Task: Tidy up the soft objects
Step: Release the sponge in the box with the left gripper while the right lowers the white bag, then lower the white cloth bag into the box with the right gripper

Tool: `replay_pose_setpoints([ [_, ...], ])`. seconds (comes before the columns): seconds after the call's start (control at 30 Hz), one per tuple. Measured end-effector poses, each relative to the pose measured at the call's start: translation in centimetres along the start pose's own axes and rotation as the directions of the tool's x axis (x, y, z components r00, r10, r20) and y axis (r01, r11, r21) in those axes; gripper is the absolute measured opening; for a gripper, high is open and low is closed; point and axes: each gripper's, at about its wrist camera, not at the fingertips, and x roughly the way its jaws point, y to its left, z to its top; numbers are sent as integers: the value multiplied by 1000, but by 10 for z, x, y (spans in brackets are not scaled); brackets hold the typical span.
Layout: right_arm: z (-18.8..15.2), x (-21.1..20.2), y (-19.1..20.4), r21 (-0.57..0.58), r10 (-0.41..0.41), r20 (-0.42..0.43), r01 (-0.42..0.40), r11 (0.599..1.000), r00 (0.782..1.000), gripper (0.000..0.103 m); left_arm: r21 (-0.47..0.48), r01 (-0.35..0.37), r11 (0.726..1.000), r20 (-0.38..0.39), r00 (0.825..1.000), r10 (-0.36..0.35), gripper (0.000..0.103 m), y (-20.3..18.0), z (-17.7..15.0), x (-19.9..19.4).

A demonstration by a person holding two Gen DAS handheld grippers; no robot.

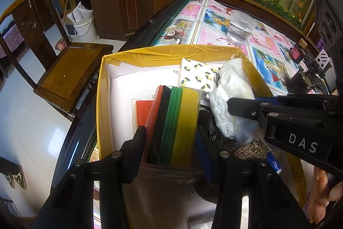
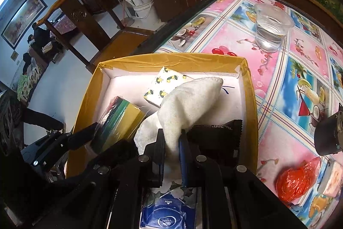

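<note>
While clamped — sponge pack (image 1: 171,123), white cloth (image 2: 188,104)

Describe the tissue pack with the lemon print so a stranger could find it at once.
Start at the yellow-rimmed box on the fruit-print tablecloth. Look toward its far wall, behind the white towel pinched in the right claw. The lemon-print tissue pack lies there: the only white packet dotted with small yellow lemons.

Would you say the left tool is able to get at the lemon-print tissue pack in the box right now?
Probably not as things stand: the left tool is shut on the pack of coloured sponges, and the white cloth held by the right tool partly overlaps the tissue pack. It would need to let go first.
</note>
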Motion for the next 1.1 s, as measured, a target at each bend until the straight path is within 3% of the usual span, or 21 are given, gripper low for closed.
replay_pose_setpoints([
  [0.53,0,2,0,5,-2,0,2,1000,1000,14,4,-1,1000,3,1000,1,47,-1,0,0],
  [0.67,-1,3,0,6,-3,-1,3,1000,1000,14,11,4,1000,4,1000,-4,52,-3,0,-1],
  [0.8,-1,3,0,7,-5,-6,5,1000,1000,15,7,17,1000,12,1000,-17,66,-4,-3,-4],
  [0.9,-2,-1,0,16,16,-10,-16,1000,1000,22,5,30,1000,16,999,-30,73,-4,-6,-7],
  [1.0,-3,-10,0,22,24,5,-25,999,1000,33,6,38,999,15,999,-38,73,-6,-8,-8],
  [1.1,-5,-17,0,21,28,17,-28,999,999,36,11,41,999,15,999,-41,74,-8,-11,-10],
])
